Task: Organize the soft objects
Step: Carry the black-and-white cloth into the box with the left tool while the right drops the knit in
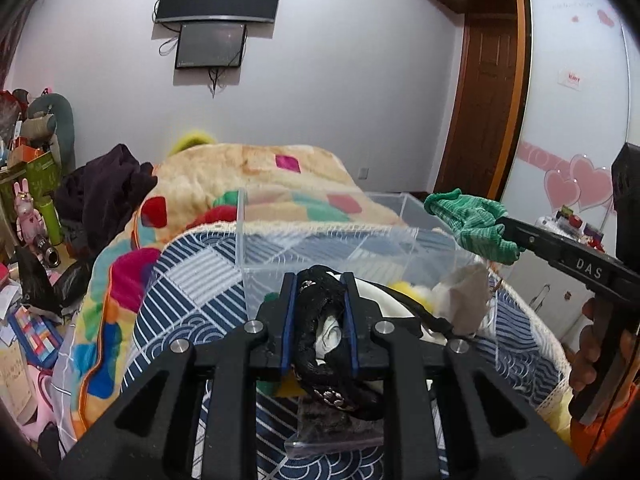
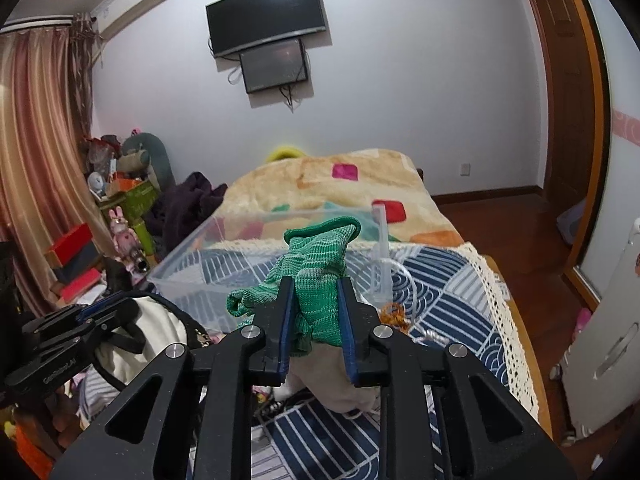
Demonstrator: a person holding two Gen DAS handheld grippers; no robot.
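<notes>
My left gripper (image 1: pixel 320 280) is shut on a black braided strap (image 1: pixel 320 320) of a white and black soft bag, held just in front of the clear plastic box (image 1: pixel 256 280). My right gripper (image 2: pixel 314 284) is shut on a green knit cloth (image 2: pixel 316 264) and holds it above the near edge of the clear box (image 2: pixel 192 256). The green cloth also shows in the left wrist view (image 1: pixel 468 220) at the right, over the box's right side. The left gripper and the white bag (image 2: pixel 156 328) show at the left of the right wrist view.
The box stands on a blue and white patterned cover (image 1: pixel 192 280) over the bed, with a colourful fleece blanket (image 1: pixel 260 172) behind it. A grey pouch (image 1: pixel 468 300) and yellow soft items (image 1: pixel 408 290) lie near the box. Cluttered shelves (image 2: pixel 120 208) stand left; a wardrobe (image 1: pixel 576 92) right.
</notes>
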